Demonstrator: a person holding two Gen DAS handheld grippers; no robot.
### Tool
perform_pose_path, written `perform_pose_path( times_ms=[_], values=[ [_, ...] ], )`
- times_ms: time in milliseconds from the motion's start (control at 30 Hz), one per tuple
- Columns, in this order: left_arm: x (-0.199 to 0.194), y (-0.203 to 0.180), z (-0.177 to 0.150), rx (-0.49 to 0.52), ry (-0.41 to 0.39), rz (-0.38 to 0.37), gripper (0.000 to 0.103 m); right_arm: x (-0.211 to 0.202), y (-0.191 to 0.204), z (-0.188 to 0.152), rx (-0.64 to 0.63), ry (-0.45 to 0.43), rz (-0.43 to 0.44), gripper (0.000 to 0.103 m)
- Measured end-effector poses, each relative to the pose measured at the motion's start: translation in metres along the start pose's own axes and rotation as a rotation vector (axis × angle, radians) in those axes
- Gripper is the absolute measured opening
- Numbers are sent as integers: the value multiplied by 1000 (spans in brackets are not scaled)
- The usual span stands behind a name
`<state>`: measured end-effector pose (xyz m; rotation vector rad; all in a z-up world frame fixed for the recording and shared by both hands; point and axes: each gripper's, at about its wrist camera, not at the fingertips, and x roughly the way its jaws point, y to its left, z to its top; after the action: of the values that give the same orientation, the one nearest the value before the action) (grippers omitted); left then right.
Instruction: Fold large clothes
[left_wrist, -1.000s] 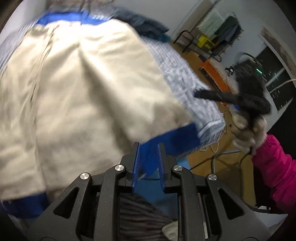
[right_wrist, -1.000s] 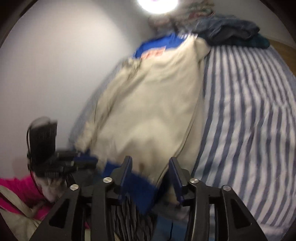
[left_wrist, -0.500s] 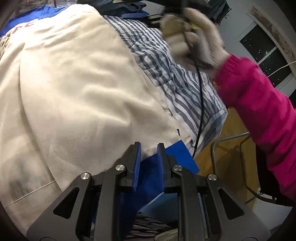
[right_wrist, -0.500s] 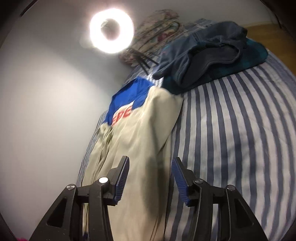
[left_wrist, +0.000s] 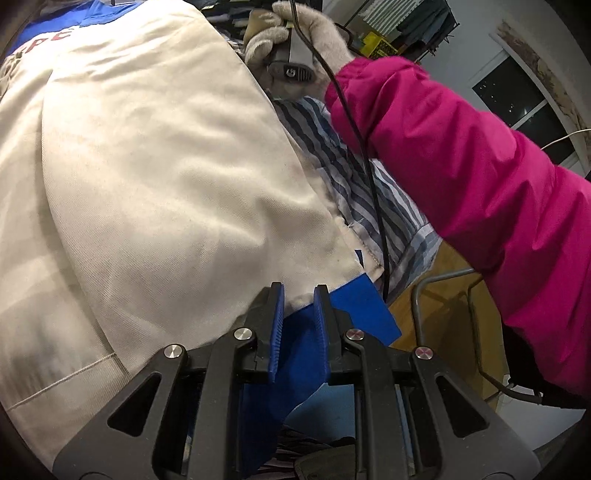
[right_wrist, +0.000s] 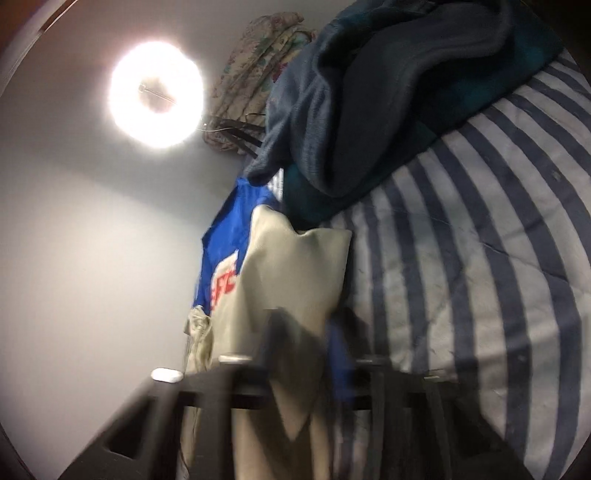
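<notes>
The left gripper (left_wrist: 298, 299) is clamped on the blue hem band (left_wrist: 354, 314) of a large cream garment (left_wrist: 155, 177), its blue pads pinching the cloth where cream fabric meets the blue trim at the garment's near corner. The right gripper (right_wrist: 306, 354) is blurred in its own view; its jaws have just been closing and now stand clenched together, with cream cloth lying between the fingers, though the blur leaves it unclear whether the pads truly grip that fabric. From the left wrist view, the gloved right hand (left_wrist: 295, 37) clasps the gripper handle over the garment's far edge, a black cable (left_wrist: 369, 177) trailing down from it past a magenta sleeve (left_wrist: 461, 177). The garment is spread flat on a bed with a blue-and-white striped cover (right_wrist: 461, 266), its blue yoke with red lettering (right_wrist: 225, 284) lying toward the wall. Beyond it, dark blue clothes (right_wrist: 369, 103) are heaped near a floral pillow (right_wrist: 255, 70), and a ring light (right_wrist: 157, 94) glares against the white wall.
</notes>
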<state>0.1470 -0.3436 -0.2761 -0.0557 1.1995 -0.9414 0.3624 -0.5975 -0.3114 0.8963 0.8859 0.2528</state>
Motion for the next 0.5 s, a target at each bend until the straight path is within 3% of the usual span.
perform_pose_path(
  times_ms=[200, 233, 333, 367, 433, 500],
  values=[
    [-5, 9, -4, -12, -7, -18, 16, -14, 71, 29, -385, -27, -291, 1],
    [-5, 10, -4, -12, -5, -20, 16, -7, 71, 29, -408, -7, -320, 1],
    [-5, 11, -5, 5, 0, -13, 16, 36, 57, 21, -473, 104, -523, 3],
    [-2, 8, -3, 10, 0, -9, 16, 44, 49, 19, -453, 142, -543, 10],
    [-4, 8, -4, 8, 5, -4, 16, 38, 42, 18, -399, 128, -526, 18],
    [-9, 7, -5, 4, 10, -6, 16, 15, 43, 18, -327, 90, -432, 26]
  ],
)
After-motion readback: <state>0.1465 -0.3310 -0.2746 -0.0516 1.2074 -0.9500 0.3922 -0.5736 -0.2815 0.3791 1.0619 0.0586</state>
